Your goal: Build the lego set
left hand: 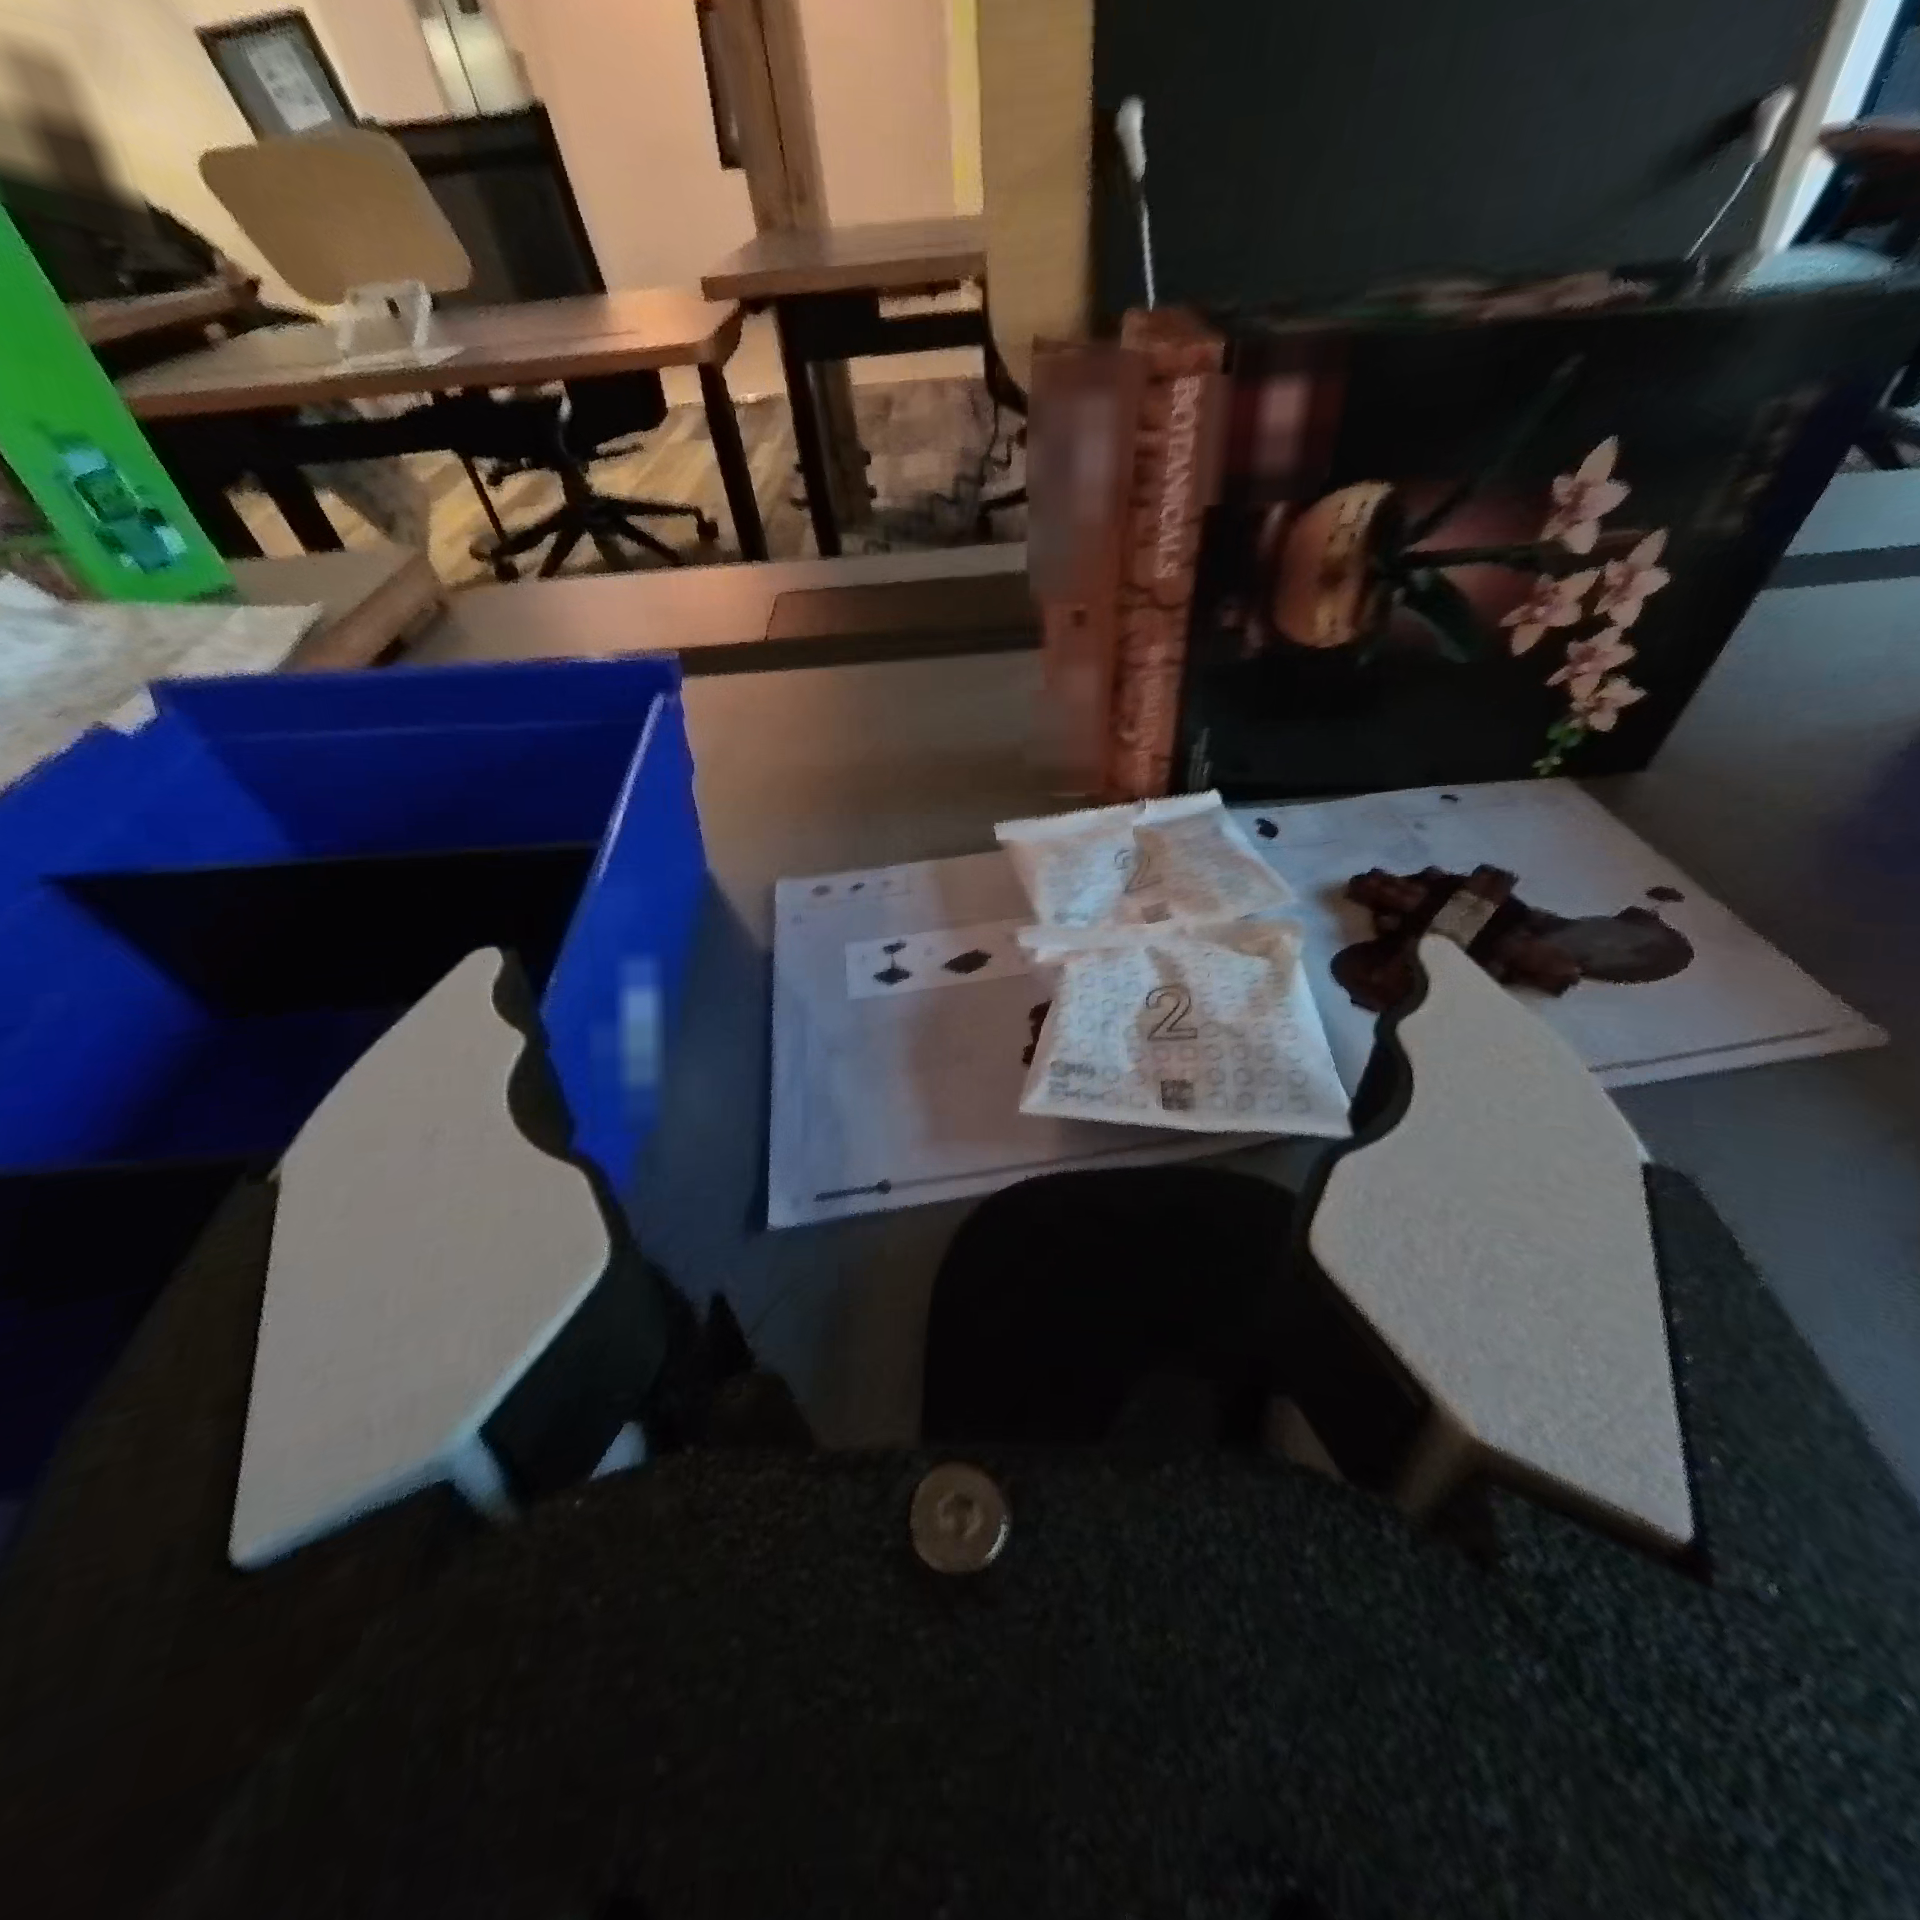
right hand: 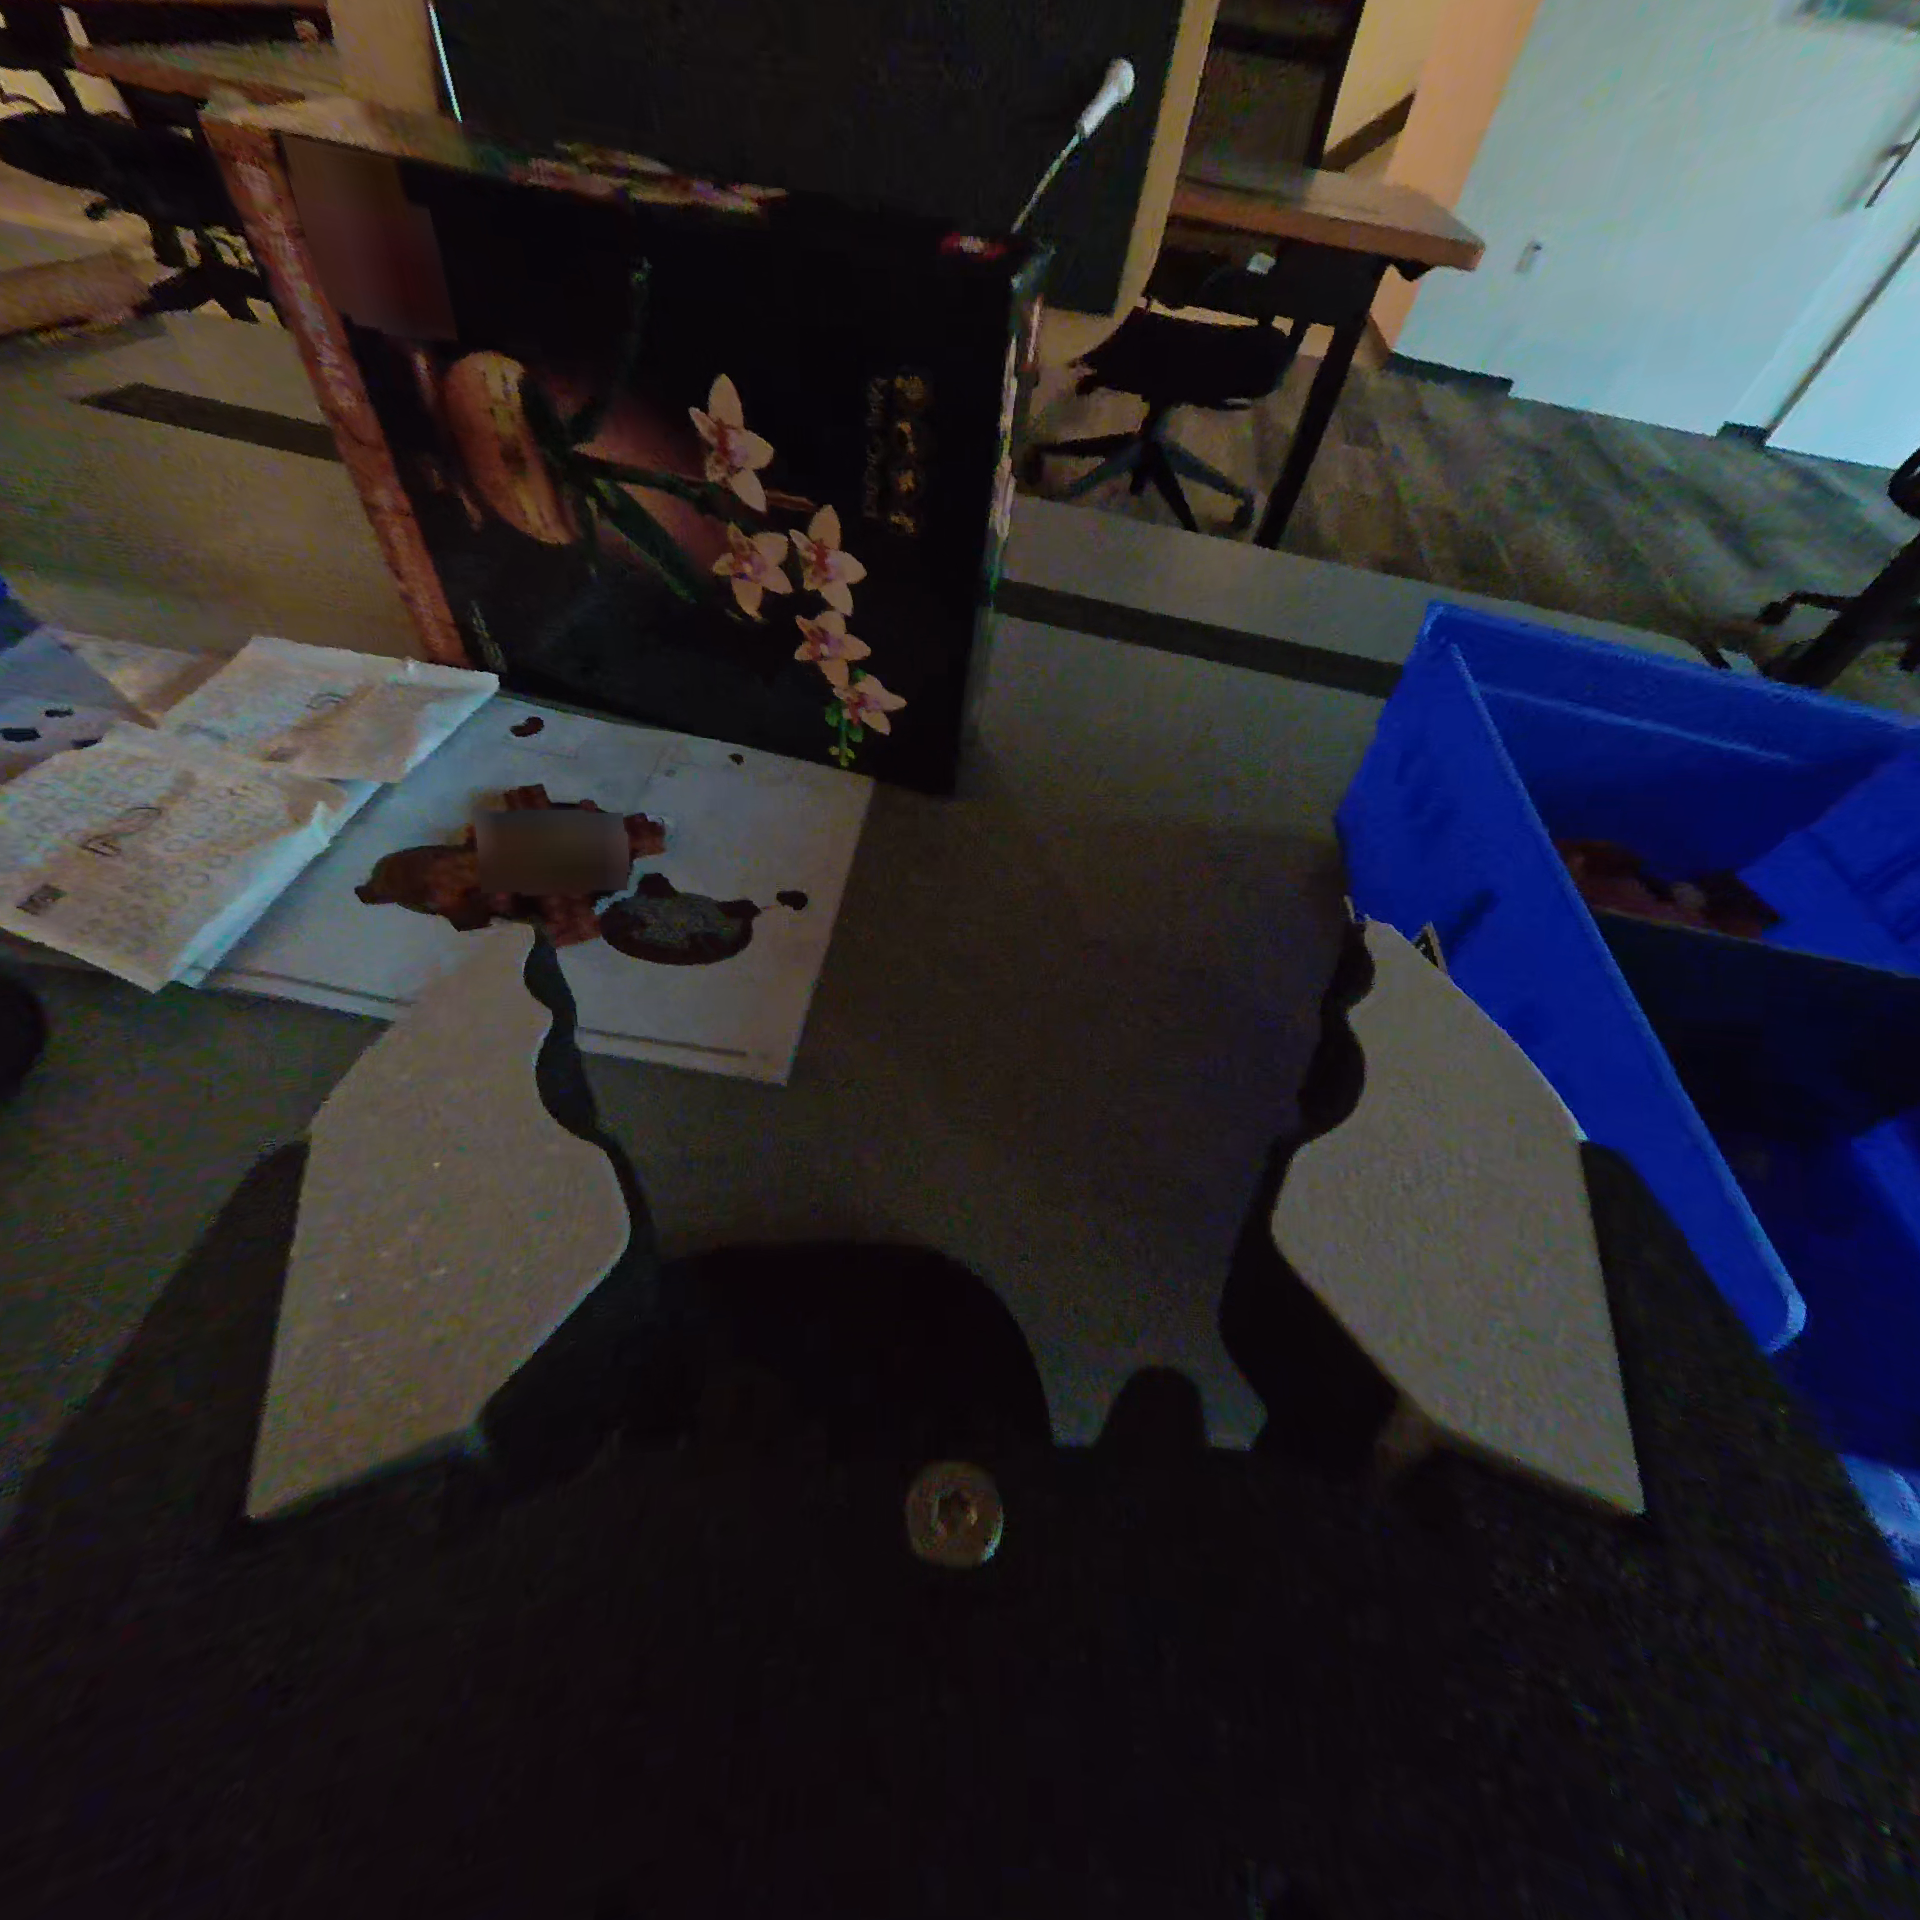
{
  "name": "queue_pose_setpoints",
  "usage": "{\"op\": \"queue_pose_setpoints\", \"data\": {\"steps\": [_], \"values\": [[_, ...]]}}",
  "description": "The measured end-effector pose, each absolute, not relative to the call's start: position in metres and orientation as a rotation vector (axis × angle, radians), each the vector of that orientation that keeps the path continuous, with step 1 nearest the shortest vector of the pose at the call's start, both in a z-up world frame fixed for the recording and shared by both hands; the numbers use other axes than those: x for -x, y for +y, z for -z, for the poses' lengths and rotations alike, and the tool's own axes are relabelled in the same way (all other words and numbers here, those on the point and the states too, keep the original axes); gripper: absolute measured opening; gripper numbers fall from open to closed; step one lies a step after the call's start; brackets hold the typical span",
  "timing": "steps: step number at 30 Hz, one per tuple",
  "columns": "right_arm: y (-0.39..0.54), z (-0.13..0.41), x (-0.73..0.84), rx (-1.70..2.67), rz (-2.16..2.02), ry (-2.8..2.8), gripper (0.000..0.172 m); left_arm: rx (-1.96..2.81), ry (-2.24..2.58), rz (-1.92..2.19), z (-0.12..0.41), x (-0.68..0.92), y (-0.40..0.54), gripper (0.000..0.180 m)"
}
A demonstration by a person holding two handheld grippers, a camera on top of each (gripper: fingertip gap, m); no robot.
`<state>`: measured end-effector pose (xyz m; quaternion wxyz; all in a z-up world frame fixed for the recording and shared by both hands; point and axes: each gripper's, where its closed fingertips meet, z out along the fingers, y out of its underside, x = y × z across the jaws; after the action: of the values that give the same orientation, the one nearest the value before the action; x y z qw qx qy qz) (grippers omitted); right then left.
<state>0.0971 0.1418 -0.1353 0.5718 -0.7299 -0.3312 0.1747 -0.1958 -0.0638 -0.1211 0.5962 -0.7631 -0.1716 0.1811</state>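
My left gripper [left hand: 961,977] is open wide and holds nothing. Between and beyond its fingers lie two white paper bags [left hand: 1179,1023] on an open instruction booklet [left hand: 904,1091]. A brown brick assembly [left hand: 1455,914] sits on the booklet near the right fingertip [left hand: 1444,966]. My right gripper [right hand: 940,945] is open wide and empty above bare grey table [right hand: 1039,987]. The brown assembly [right hand: 582,883] and booklet [right hand: 727,935] lie by its left fingertip [right hand: 509,956]. The white bags [right hand: 156,852] lie farther left.
A dark box with pink flowers [left hand: 1455,551] stands upright behind the booklet; it also shows in the right wrist view [right hand: 675,468]. A blue bin [left hand: 312,883] stands at the left, another blue bin [right hand: 1621,883] with brown pieces at the right. Desks and chairs stand beyond.
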Motion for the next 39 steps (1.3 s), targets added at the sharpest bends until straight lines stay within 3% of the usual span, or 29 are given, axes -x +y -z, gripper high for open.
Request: {"op": "queue_pose_setpoints", "data": {"steps": [9, 17, 24, 25, 28, 39], "values": [[0.154, 0.128, -0.126, 1.714, -0.326, -0.743, 0.130, 1.782, -0.383, -0.413, 0.119, 0.193, -0.060, 0.145], [0.200, 0.119, -0.228, 1.787, -0.179, -0.591, 0.108, 1.776, -0.444, -0.477, 0.106, 0.220, -0.092, 0.141], [0.227, 0.182, -0.251, 1.935, -0.191, -0.640, 0.068, 1.756, -0.514, -0.520, 0.103, 0.239, -0.101, 0.140], [0.229, 0.187, -0.252, 1.932, -0.166, -0.656, 0.059, 1.757, -0.515, -0.526, 0.102, 0.240, -0.100, 0.140], [0.229, 0.199, -0.242, 1.913, -0.178, -0.717, 0.003, 1.757, -0.520, -0.542, 0.101, 0.243, -0.100, 0.139], [0.190, 0.199, -0.218, 1.889, -0.101, -0.797, 0.002, 1.793, -0.490, -0.525, 0.109, 0.240, -0.089, 0.139]]}}
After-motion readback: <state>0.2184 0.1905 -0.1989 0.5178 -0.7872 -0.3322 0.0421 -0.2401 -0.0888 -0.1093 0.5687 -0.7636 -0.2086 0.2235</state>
